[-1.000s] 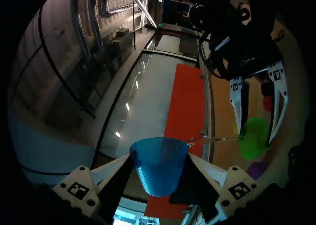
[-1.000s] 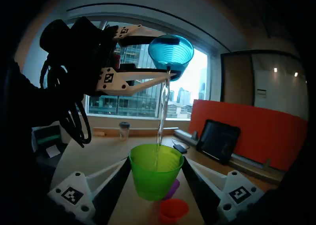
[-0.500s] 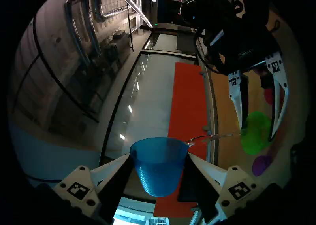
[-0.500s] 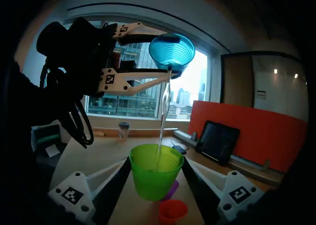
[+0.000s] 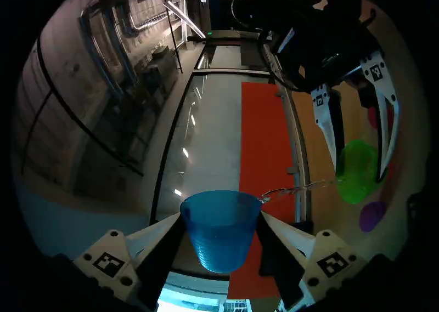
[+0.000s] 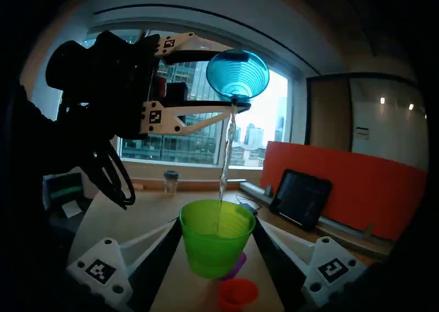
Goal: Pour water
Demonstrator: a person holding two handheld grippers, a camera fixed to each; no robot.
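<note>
My left gripper (image 5: 222, 236) is shut on a blue cup (image 5: 220, 230) that is tipped far over. A thin stream of water (image 5: 296, 189) leaves its rim and falls into a green cup (image 5: 356, 170) held by the far gripper (image 5: 359, 169). In the right gripper view, my right gripper (image 6: 217, 245) is shut on the green cup (image 6: 216, 239), held upright over the table. High above it the blue cup (image 6: 237, 75) sits tilted, mouth toward me, in the other gripper (image 6: 233, 72), and the water (image 6: 226, 158) drops straight into the green cup.
A wooden table (image 6: 126, 219) carries an orange cup (image 6: 237, 293) and a purple cup (image 6: 237, 265) just below the green one, a dark tablet (image 6: 300, 198) leaning on an orange partition (image 6: 356, 183), and a small jar (image 6: 171, 181) by the window. Black cables (image 6: 112, 175) hang at the left.
The blue cup has tipped further, its mouth turning more toward the right gripper's camera. The water keeps running into the green cup, which stays put.
</note>
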